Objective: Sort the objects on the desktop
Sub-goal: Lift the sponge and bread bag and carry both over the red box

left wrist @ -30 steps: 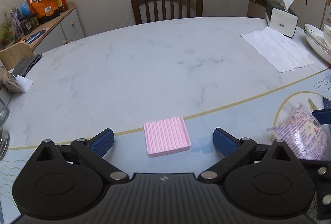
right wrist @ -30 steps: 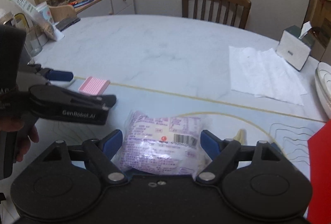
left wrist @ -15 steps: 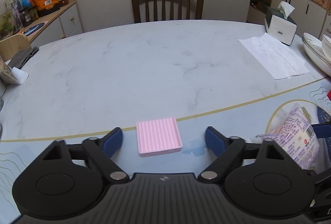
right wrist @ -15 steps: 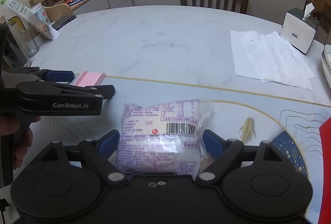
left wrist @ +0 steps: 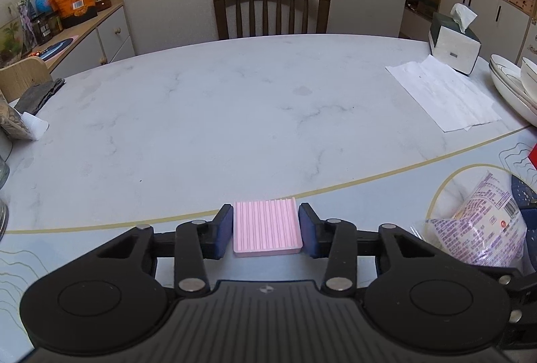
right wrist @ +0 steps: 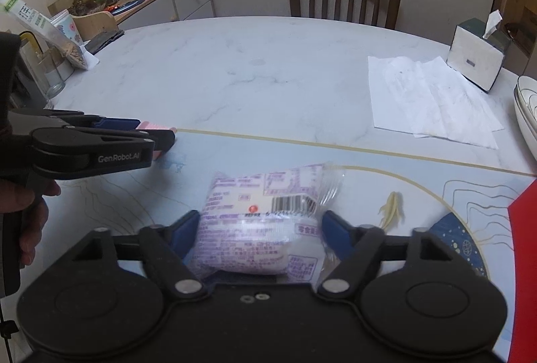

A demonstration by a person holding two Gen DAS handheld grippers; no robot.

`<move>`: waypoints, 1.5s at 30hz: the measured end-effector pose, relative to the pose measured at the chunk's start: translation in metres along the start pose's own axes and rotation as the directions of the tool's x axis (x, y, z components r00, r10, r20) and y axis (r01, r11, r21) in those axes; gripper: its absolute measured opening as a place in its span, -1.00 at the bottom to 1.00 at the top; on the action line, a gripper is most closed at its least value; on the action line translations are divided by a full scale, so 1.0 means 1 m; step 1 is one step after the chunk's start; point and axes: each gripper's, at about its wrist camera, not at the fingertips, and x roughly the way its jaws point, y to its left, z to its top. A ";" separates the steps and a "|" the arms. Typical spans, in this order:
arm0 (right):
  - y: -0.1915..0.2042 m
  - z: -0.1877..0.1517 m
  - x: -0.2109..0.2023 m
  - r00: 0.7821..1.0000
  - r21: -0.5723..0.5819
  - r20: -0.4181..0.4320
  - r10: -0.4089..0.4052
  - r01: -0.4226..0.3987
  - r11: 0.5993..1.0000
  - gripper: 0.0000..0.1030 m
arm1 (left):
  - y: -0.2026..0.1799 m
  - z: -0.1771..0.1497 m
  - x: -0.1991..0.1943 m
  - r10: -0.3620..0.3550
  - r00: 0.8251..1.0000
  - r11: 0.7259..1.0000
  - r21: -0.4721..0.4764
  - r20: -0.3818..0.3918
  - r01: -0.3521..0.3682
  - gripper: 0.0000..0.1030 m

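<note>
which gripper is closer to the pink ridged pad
Left. The left gripper has a finger on each side of the pink ridged pad; the right gripper is off to its right, straddling the purple snack bag.

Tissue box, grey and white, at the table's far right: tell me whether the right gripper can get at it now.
Probably not yet: the right gripper has a purple plastic snack packet between its fingers, and the grey-and-white tissue box stands far across the table.

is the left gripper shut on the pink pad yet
Shut: the left hand-held gripper has both blue pads against the sides of the pink pad.
</note>
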 end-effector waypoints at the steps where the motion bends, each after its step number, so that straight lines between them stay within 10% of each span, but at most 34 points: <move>1: 0.000 0.000 -0.001 1.000 0.000 0.000 0.000 0.000 1.000 0.30 | 0.000 0.000 -0.001 0.000 1.000 1.000 0.000 -0.001 0.000 -0.21; 45: -0.079 -0.072 -0.188 0.988 0.116 0.155 -0.017 -0.001 0.993 0.26 | -0.155 -0.024 -0.177 -0.264 0.961 0.957 0.144 0.080 0.251 -0.21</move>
